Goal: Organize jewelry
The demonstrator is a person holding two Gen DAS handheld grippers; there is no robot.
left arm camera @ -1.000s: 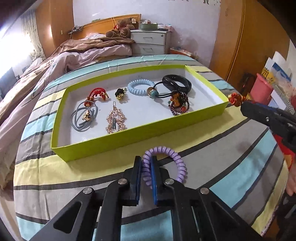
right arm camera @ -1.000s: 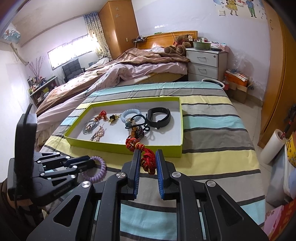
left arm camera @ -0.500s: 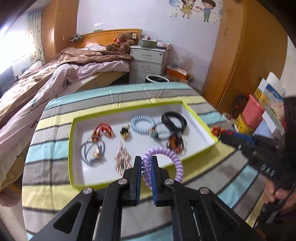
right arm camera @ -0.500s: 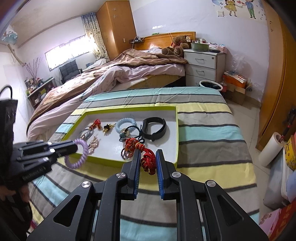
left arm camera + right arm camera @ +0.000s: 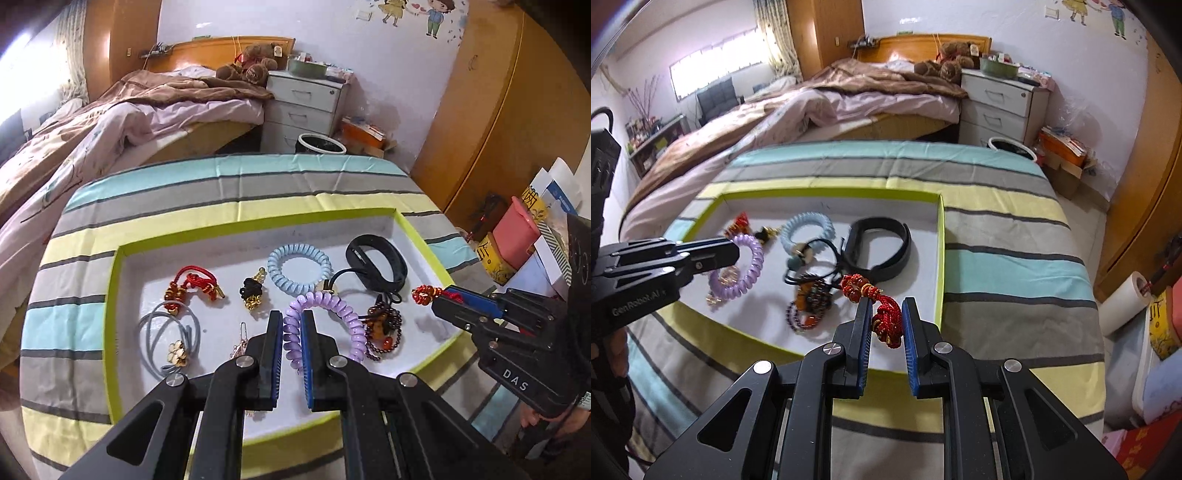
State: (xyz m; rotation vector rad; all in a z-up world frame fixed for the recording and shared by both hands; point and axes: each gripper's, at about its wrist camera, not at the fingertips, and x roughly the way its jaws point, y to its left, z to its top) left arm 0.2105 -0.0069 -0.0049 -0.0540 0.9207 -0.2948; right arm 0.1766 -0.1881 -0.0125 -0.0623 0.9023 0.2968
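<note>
A lime-edged white tray lies on the striped bed and holds several pieces of jewelry. My left gripper is shut on a purple spiral hair tie and holds it above the tray's front part; it also shows in the right wrist view. My right gripper is shut on a red knotted bead bracelet above the tray's right front corner; it also shows in the left wrist view.
In the tray lie a blue spiral tie, a black band, a red cord bracelet, grey elastic loops and a dark bead bracelet. A second bed, a nightstand and a wardrobe stand beyond.
Both grippers have risen and moved forward over the tray, each still holding its piece. The purple tie has gone from the bedspread in front of the tray to above it.
</note>
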